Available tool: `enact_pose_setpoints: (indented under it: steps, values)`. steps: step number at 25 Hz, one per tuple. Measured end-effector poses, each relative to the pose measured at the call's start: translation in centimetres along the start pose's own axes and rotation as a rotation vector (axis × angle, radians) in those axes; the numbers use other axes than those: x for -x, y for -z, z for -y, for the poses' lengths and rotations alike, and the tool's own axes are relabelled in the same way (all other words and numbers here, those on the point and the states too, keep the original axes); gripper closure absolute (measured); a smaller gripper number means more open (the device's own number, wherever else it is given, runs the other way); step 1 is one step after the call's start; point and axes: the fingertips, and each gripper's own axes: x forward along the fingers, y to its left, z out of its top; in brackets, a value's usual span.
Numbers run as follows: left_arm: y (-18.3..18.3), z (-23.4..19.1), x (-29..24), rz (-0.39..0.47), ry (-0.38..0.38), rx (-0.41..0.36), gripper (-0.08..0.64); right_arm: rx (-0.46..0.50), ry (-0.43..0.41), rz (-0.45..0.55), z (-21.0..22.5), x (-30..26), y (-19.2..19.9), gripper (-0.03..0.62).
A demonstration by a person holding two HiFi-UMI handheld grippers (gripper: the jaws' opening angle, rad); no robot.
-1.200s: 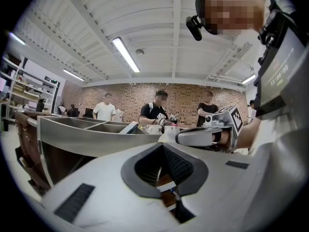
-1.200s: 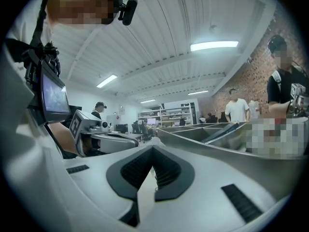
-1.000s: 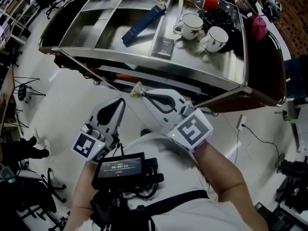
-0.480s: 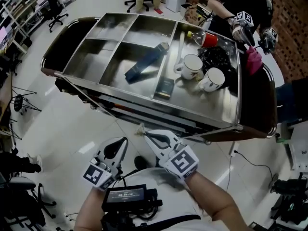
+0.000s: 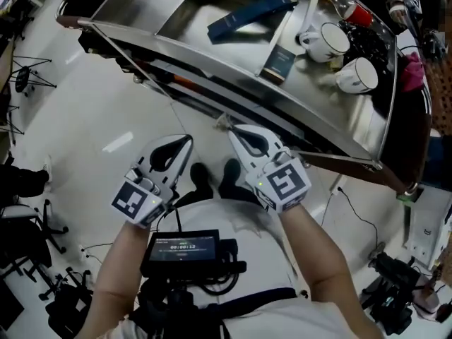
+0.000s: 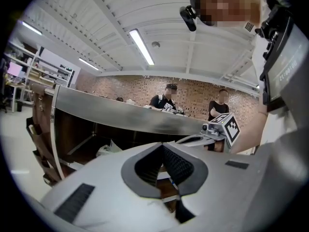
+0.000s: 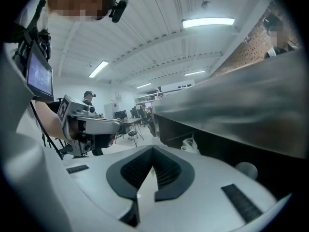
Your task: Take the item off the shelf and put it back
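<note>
A stainless steel shelf top divided into compartments (image 5: 134, 2) is seen from above, filling the upper part of the head view and sloping down to the right. In a middle compartment a long dark blue box (image 5: 251, 13) is laid at a slant. Just right of it, a small dark flat packet (image 5: 279, 63) is set by a divider. Further right, a white ceramic mug (image 5: 332, 39) and a second white mug (image 5: 357, 75) are stood near each other. Beside them lie a clear bottle with a red cap (image 5: 351, 9) and a pink cloth (image 5: 412, 73) at the upper right edge.

Below the shelf, at frame centre, both grippers are held over a glossy white floor (image 5: 92, 111). The left gripper (image 5: 188, 141) is shown with its fingers pressed together and nothing between them. The fingers of the right gripper (image 5: 232, 128) are pressed together too. A small pale crumpled item (image 5: 224, 122) is pinched at their tip, off the shelf top and just below its front edge.

A black tripod (image 5: 28, 76) is placed at the left edge and a black cable (image 5: 353, 210) is trailed at lower right. A black device with a lit screen (image 5: 185, 249) is worn on the chest. In the left gripper view, a red brick wall (image 6: 145, 88) and a white ceiling with strip lights (image 6: 141, 46) are shown. A person in a dark top (image 6: 166, 100) and another person (image 6: 219, 108) are seen behind the shelf.
</note>
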Motion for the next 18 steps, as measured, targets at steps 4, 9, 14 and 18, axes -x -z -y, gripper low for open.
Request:
enact_pose_setpoints:
  steps: [4,9,14,18]
  values:
    - [1.1,0.1,0.2,-0.004,-0.005,0.017,0.552,-0.013,0.006,-0.036,0.5,-0.6,1.8,0.589]
    - [2.3,-0.2,0.2,-0.014,-0.020,0.053,0.552,-0.025,0.037,-0.073,2.2,-1.7,4.1,0.589]
    - [4.1,-0.5,-0.1,-0.036,-0.037,0.078,0.552,-0.050,0.116,-0.131,5.7,-3.2,7.5,0.589]
    - [5.4,-0.6,-0.1,-0.047,-0.060,0.095,0.552,-0.056,0.197,-0.179,9.4,-5.1,10.1,0.589]
